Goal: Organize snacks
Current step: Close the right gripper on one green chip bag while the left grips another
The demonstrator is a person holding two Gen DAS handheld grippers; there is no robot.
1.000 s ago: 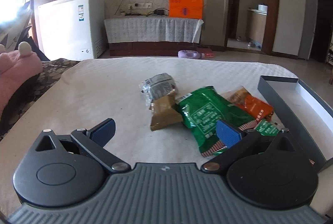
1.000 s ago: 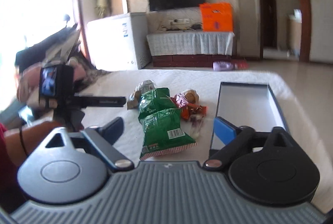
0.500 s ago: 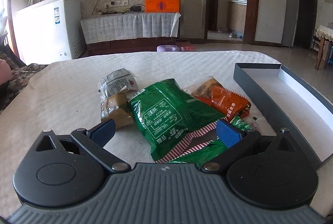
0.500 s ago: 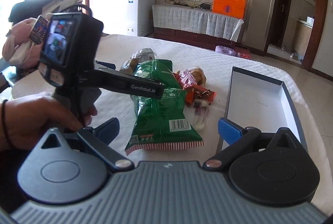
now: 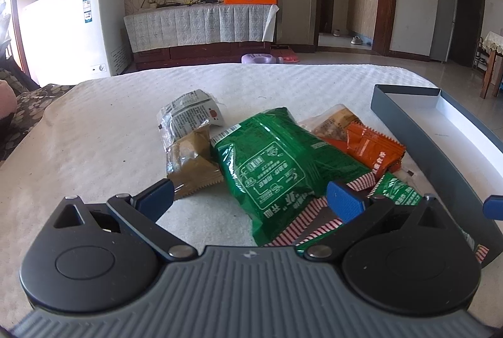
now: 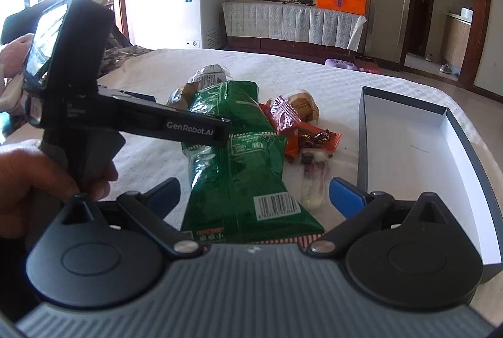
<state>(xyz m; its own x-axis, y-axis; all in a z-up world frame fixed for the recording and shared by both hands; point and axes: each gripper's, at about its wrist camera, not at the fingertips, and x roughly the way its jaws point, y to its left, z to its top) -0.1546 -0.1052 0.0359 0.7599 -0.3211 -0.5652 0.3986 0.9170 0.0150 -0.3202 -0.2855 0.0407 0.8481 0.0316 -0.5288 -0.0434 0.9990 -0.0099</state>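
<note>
Both claws are spread wide, gripping nothing; left gripper (image 5: 250, 198) hovers over the green snack bag (image 5: 276, 162), right gripper (image 6: 254, 195) likewise; orange packet (image 5: 372, 149) sits at 2 o'clock of the bag, brown packet (image 5: 191, 165) at 9; empty box lid (image 6: 440, 155) at 3 on the white tablecloth (image 5: 94, 133).

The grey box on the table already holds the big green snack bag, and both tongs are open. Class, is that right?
Not quite. The right wrist view shows the grey box empty; the green snack bag lies on the table beside it. Both the left tongs and right tongs are open.
</note>
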